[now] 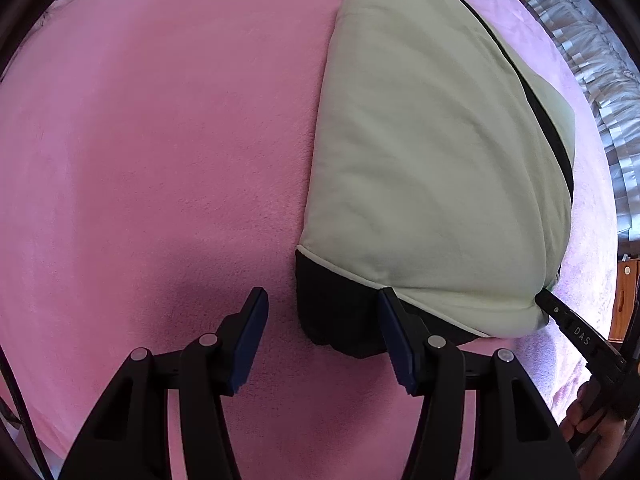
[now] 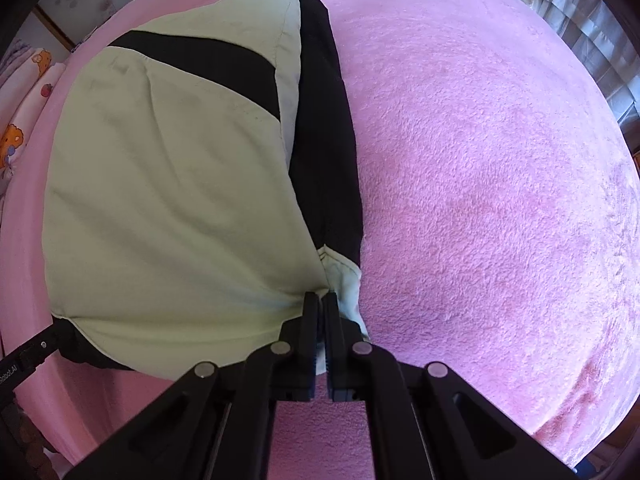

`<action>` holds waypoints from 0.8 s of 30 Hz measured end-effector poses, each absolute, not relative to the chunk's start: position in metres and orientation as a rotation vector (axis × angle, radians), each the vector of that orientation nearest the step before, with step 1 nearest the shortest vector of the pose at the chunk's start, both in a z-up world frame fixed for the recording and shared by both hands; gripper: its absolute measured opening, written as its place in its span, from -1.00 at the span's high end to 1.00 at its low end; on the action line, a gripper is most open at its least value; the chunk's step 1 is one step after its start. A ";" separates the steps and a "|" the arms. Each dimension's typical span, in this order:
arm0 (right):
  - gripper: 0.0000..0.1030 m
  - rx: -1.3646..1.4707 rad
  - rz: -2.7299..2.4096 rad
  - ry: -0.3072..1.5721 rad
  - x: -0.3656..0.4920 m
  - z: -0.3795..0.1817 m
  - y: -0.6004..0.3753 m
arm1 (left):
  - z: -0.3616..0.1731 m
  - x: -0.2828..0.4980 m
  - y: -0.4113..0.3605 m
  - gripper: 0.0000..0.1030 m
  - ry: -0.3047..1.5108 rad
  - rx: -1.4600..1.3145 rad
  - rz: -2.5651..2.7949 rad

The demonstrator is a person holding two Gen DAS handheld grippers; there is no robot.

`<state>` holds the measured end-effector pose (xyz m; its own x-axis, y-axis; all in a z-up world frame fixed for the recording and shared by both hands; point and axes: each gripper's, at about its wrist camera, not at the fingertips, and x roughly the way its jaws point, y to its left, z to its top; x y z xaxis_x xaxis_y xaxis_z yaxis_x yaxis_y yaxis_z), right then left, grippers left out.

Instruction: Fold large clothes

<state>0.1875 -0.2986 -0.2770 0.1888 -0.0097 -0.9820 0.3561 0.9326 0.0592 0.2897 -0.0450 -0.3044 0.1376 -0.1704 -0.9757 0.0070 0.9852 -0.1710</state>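
Pinching the near edge of the green jacket (image 2: pixel 168 200) with my right gripper (image 2: pixel 320 300) keeps the fold neat; my left gripper (image 1: pixel 322 300) waits open beside its black hem (image 1: pixel 336 304), ready to grab.

Right tongs (image 2: pixel 320 300) clamp jacket (image 2: pixel 168 184) hem, pink blanket (image 2: pixel 480 200).

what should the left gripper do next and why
Probably ease the left gripper forward and shut it on the black hem of the pale green garment. Its jaws stand open with the hem corner just ahead between them, while the right gripper is already shut on the opposite corner, so a matching hold seems needed to fold.
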 end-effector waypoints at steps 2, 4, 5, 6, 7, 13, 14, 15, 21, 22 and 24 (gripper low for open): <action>0.99 0.309 -0.279 1.353 0.188 -0.278 -0.298 | -0.299 0.288 -0.043 0.01 1.415 -0.140 -0.127; 0.99 0.344 -0.286 1.338 0.188 -0.274 -0.299 | -0.280 0.277 -0.059 0.31 1.378 -0.139 -0.139; 0.98 0.359 -0.287 1.320 0.186 -0.269 -0.301 | -0.274 0.274 -0.060 0.46 1.359 -0.115 -0.135; 0.98 0.354 -0.293 1.289 0.184 -0.260 -0.302 | -0.266 0.272 -0.062 0.59 1.335 -0.067 -0.124; 0.98 0.328 -0.303 1.264 0.179 -0.252 -0.309 | -0.258 0.270 -0.064 0.64 1.308 -0.019 -0.123; 0.97 0.323 -0.273 0.985 0.177 -0.188 -0.321 | -0.216 0.290 -0.074 0.70 1.224 -0.067 -0.260; 0.97 0.354 -0.228 0.950 0.182 -0.183 -0.321 | -0.213 0.298 -0.076 0.70 1.213 -0.074 -0.275; 0.97 0.374 -0.181 0.926 0.195 -0.180 -0.316 | -0.211 0.306 -0.081 0.70 1.201 -0.073 -0.291; 0.97 0.368 0.068 0.914 0.259 -0.203 -0.273 | -0.213 0.366 -0.116 0.70 1.150 -0.055 -0.336; 0.98 0.369 0.072 0.923 0.269 -0.209 -0.268 | -0.216 0.373 -0.121 0.70 1.150 -0.076 -0.349; 0.98 0.416 0.113 0.943 0.287 -0.225 -0.263 | -0.218 0.384 -0.129 0.71 1.151 -0.120 -0.378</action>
<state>0.2868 -0.2635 -0.2254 0.5884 0.2726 -0.7613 0.0856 0.9152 0.3939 0.3837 -0.1286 -0.2178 0.3527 -0.3526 -0.8668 0.2307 0.9305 -0.2846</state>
